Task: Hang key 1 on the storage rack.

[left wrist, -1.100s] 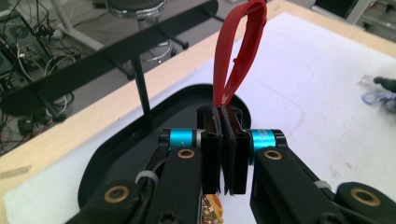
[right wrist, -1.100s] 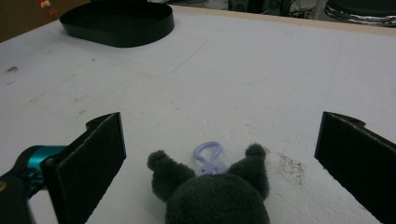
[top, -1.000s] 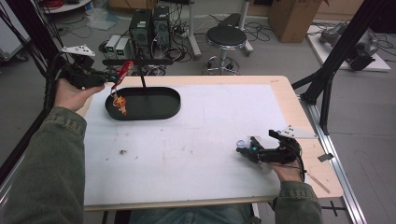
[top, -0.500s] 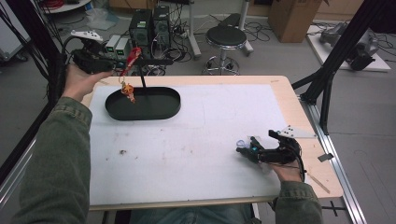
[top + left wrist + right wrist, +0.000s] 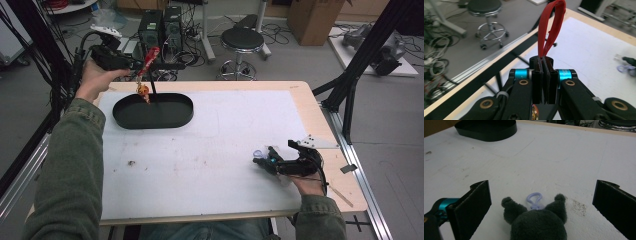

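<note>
The red strap (image 5: 150,59) with a small orange charm (image 5: 143,90) dangling from it hangs in the high view from the left gripper (image 5: 131,63), lifted over the far left rim of the black oval tray (image 5: 152,119), charm straight above the tray's inside; the right gripper (image 5: 262,161) lies well apart near the table's right front edge. In the left gripper view, the jaws are pinched tight on the strap's (image 5: 550,27) loop, which rises ahead of them. In the right gripper view, the jaws stand wide around a dark plush toy (image 5: 536,222) with a lilac clip (image 5: 534,200), unpressed, tray (image 5: 486,130) far beyond. Lowering looks likely next.
</note>
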Available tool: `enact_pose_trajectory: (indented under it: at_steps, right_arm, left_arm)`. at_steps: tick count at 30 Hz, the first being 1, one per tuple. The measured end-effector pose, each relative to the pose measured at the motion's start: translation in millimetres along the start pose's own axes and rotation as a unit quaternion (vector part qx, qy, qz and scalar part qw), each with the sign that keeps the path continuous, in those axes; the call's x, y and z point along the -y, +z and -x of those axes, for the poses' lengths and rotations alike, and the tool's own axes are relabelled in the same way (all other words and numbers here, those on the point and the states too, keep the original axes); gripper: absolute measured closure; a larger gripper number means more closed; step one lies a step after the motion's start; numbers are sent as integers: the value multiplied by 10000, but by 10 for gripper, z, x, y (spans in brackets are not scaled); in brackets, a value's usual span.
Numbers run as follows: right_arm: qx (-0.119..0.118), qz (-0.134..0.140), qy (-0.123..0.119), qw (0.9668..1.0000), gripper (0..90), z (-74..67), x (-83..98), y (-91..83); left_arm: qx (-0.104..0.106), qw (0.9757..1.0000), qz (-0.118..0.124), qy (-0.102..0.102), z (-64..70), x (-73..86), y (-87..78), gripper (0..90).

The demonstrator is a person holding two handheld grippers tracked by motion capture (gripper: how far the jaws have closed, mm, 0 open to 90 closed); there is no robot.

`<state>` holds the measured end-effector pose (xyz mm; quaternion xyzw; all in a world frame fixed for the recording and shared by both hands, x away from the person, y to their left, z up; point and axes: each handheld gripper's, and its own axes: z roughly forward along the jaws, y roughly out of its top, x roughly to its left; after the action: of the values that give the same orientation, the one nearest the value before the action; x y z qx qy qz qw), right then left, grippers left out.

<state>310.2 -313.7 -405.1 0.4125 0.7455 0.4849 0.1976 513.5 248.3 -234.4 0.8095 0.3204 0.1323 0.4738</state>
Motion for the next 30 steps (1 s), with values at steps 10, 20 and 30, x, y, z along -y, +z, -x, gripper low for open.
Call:
enact_pose_trajectory:
  at_steps: [10,20,30]
  right_arm:
    - [57,-13,-25,10000,8,14,25,-30]
    - [96,-37,20,9999,8,30,47,-54]
    - [76,-62,-10,10000,8,25,45,-30]
  left_arm:
    - [-55,10000,26,-16,-106,-153,52,867]
    - [-264,9994,-6,-230,-297,-85,-4,867]
    - [-302,9976,-23,-629,-464,28,86,867]
